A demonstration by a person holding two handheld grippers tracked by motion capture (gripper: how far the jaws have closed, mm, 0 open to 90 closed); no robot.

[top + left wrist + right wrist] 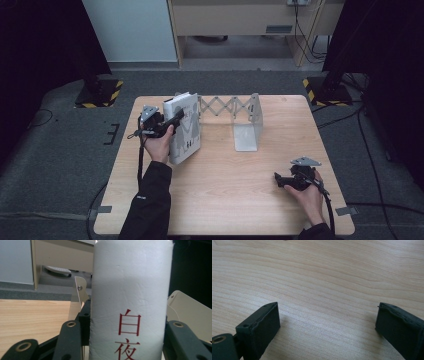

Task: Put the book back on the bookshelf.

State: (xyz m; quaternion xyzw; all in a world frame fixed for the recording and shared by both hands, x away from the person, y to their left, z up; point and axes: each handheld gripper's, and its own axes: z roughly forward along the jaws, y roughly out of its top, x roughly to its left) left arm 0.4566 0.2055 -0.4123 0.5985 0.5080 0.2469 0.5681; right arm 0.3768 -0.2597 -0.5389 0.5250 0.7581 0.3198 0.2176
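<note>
A thick white book [186, 131] with grey figures on its cover stands upright and slightly tilted at the left end of a metal expanding book rack [248, 126]. My left gripper [175, 119] is shut on the book's spine from the left side. In the left gripper view the white spine [130, 290] with red characters sits between the two black jaws of the left gripper [125, 340], and the rack's metal plates [80, 287] show behind it. My right gripper [278, 179] rests low over the table at the near right, open, with bare wood between the jaws of the right gripper [328, 322].
The wooden table [225, 200] has the rack's scissor lattice [220, 106] along its far edge. Beyond the table are a grey carpet, black stands with yellow-striped bases [100, 92] and a light wooden desk [240, 20].
</note>
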